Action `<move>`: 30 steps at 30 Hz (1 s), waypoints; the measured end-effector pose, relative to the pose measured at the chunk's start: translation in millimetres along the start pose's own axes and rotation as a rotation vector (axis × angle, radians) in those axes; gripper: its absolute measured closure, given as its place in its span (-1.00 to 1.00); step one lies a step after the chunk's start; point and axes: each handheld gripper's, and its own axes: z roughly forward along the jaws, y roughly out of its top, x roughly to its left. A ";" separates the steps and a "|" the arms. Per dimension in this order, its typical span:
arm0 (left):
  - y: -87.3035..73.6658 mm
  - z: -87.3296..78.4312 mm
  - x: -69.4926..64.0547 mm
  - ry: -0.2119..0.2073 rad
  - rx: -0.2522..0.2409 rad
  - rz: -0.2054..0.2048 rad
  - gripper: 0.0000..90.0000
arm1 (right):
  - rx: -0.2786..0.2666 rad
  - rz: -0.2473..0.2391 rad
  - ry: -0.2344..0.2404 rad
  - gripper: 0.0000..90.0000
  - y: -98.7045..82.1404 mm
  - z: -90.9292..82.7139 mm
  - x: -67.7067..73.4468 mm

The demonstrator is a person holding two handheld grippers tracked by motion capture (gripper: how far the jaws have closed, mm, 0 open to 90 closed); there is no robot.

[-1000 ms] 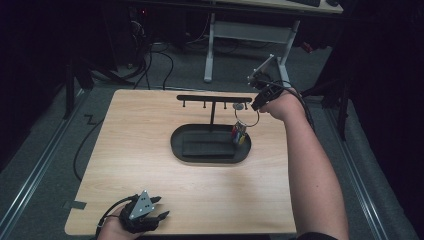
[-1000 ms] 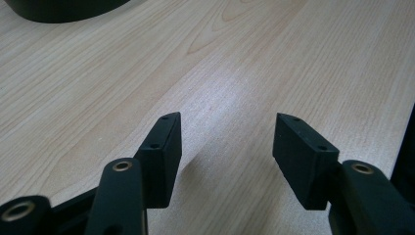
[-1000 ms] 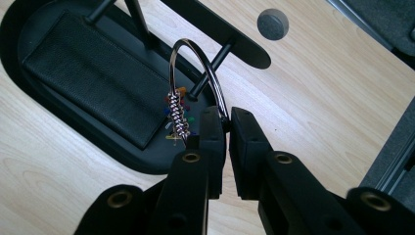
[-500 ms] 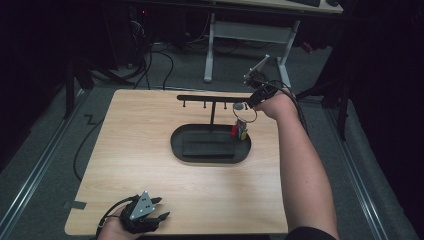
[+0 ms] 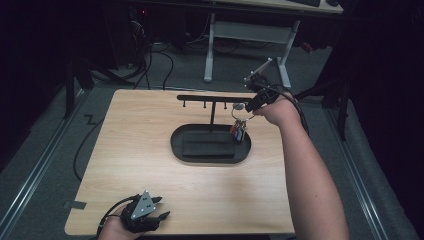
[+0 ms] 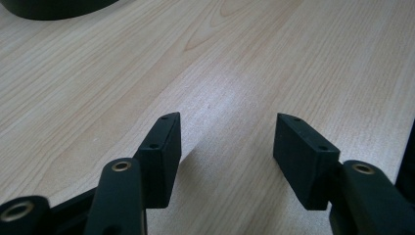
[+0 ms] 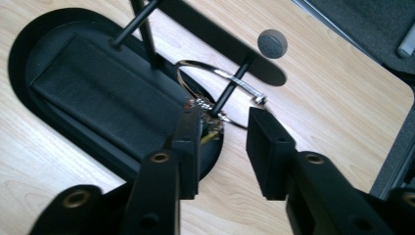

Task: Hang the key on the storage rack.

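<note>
One silver key ring [image 7: 215,81] with coloured tags is hung on the black rack's peg [image 7: 230,90]; right gripper [image 7: 222,132] jaws have just been opening, released; left gripper [image 6: 225,142] is held wide, empty.

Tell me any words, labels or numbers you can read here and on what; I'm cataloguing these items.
No readable text anywhere.
Key ring with coloured tags on the black stand: any print too small and blurred to read.
Black tray, wooden table: no marks.
</note>
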 end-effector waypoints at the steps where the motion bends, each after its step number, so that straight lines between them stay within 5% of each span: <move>1: 0.0 0.0 -0.1 0.001 0.001 0.000 -0.01 | -0.002 0.001 0.003 0.34 -2.2 -0.7 1.7; 11: -0.3 0.8 -1.1 -0.001 0.004 -0.009 -0.01 | -0.022 -0.020 0.066 -0.20 -37.2 1.0 19.5; 15: -0.3 1.4 -1.4 0.005 -0.001 -0.012 -0.01 | -0.026 -0.053 0.051 -0.31 -56.8 7.3 26.3; 30: -0.5 0.5 0.2 -0.003 -0.021 -0.045 -0.02 | -0.149 -0.003 0.050 -0.37 -128.5 47.2 46.7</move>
